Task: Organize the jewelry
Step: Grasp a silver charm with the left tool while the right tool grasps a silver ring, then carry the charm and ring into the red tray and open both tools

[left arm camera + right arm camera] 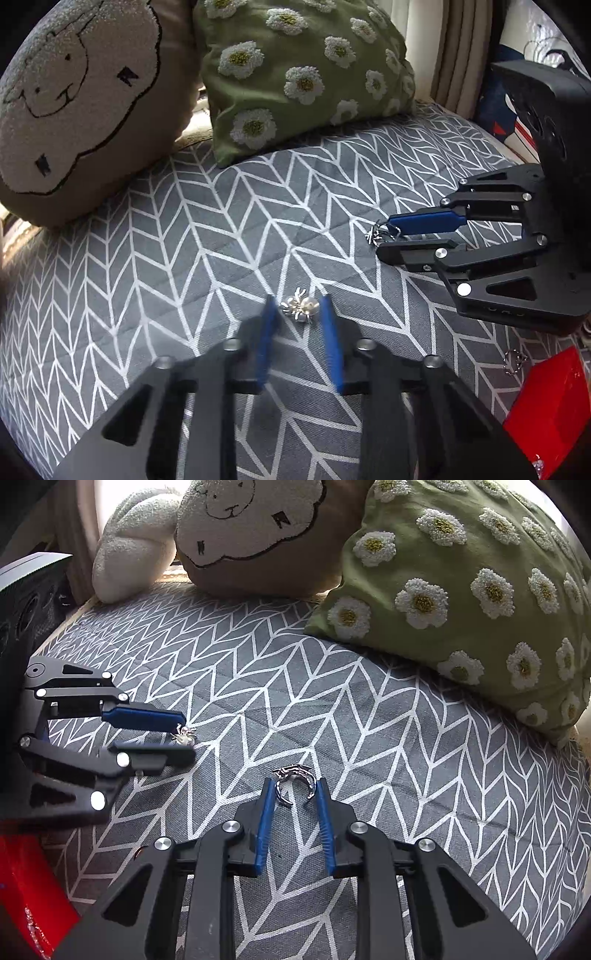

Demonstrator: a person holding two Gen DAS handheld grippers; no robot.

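A silver spider brooch with pearl body (299, 307) lies on the grey chevron cushion (207, 229). It sits between the blue pads of my left gripper (298, 299), which are blurred in the left wrist view. In the right wrist view the brooch (183, 735) sits wedged between the left gripper's (188, 736) tips. My right gripper (296, 782) is shut on an open silver ring (295, 775), with both pads touching its sides. From the left wrist view the ring (378, 233) shows at the right gripper's (384, 236) tips.
A red box (550, 406) stands at the near right, with a small silver chain piece (514, 360) beside it. A green daisy pillow (303, 74) and a sheep-face cushion (74, 103) lean at the back. A white plush (133, 542) lies far left.
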